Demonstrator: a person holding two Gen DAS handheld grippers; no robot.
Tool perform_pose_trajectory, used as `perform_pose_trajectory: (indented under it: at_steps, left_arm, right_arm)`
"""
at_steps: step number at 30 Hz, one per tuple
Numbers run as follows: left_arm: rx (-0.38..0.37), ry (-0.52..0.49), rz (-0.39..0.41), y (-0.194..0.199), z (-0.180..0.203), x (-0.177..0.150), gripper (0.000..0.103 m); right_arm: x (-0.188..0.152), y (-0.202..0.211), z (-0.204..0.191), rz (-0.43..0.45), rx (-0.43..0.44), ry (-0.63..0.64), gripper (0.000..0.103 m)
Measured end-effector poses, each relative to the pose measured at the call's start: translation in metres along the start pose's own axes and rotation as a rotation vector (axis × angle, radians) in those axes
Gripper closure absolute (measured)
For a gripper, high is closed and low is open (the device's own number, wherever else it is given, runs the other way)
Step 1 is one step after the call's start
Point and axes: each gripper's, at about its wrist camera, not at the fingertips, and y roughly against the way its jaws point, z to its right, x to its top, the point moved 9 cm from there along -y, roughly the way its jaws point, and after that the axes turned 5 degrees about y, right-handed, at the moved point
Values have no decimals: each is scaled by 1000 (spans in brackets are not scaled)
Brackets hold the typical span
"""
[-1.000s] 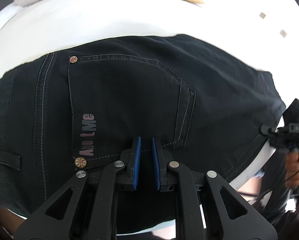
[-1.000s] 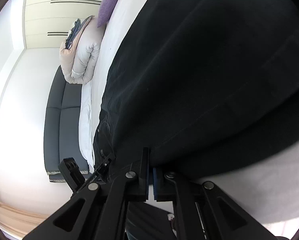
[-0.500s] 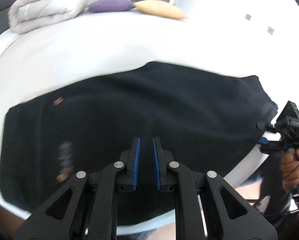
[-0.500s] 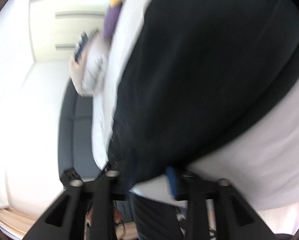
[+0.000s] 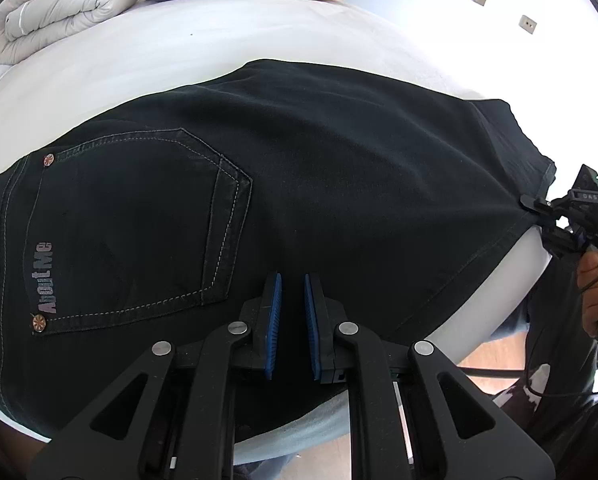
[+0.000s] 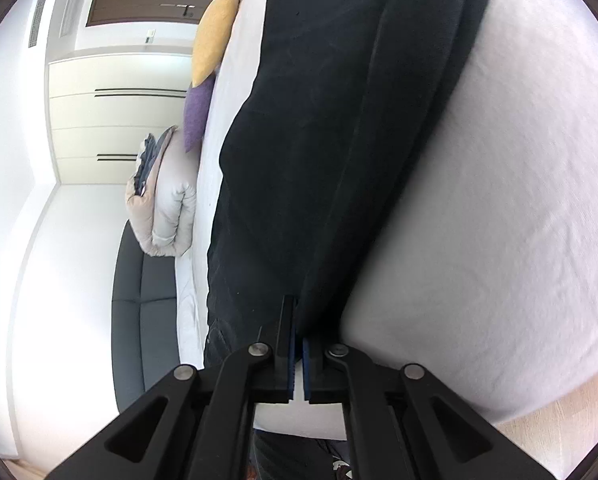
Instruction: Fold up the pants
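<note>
The right tool (image 6: 297, 344) is pinching the black jeans' (image 5: 319, 184) hem; the left tool (image 5: 292, 304) is hovering narrowly parted, probably about to grip the waist.

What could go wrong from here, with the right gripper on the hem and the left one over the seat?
The right gripper pinches only the pants' thin edge, so a pull may slip it free. The left gripper is open, holding nothing, so the seat could drag. The near edge overhangs the bed and may slide off.
</note>
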Motion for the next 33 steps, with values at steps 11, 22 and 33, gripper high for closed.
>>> perform_pose_trajectory:
  at_steps: [11,22,33]
  left_arm:
    - [20,50,34,18,-26,21,91]
    - [37,102,39,8,-53,37,91]
    - [-26,186,76,6,-67,28,91]
  right_arm:
    - [53,92,-11,173,-302,79,52]
    - [65,-57,-104,-282,-349,566,79]
    - [155,-93,-48,9,-323,346,103]
